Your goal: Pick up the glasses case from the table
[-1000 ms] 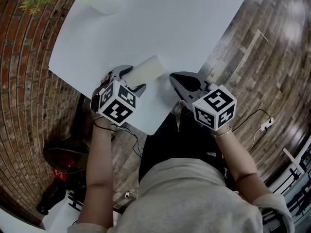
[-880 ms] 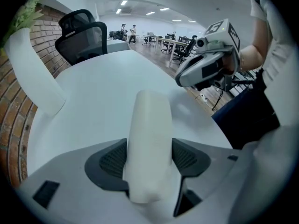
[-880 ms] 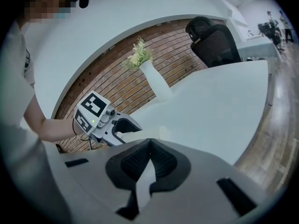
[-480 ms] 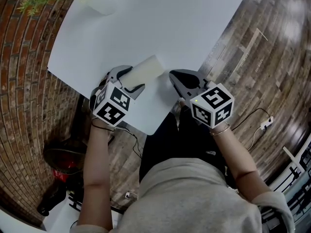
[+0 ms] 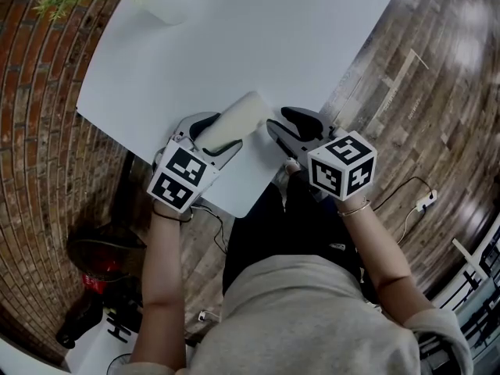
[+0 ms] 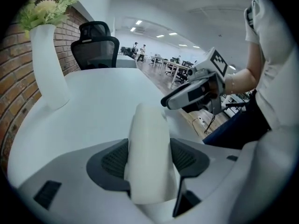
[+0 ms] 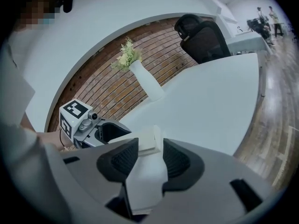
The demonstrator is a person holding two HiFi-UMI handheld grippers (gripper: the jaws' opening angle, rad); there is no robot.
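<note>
Right claw (image 5: pixel 277 119) just opened; left claw (image 5: pixel 219 131) clamps the half-hidden glasses case (image 5: pixel 241 114).

Your glasses case (image 5: pixel 237 119) is a cream, rounded oblong, closed, gripped lengthwise between your left gripper's (image 5: pixel 216 133) jaws, its free end sticking out over the white table (image 5: pixel 234 37).

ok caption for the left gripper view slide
Left gripper, its jaws just closing, grips the white glasses case; flower vase behind.
</note>
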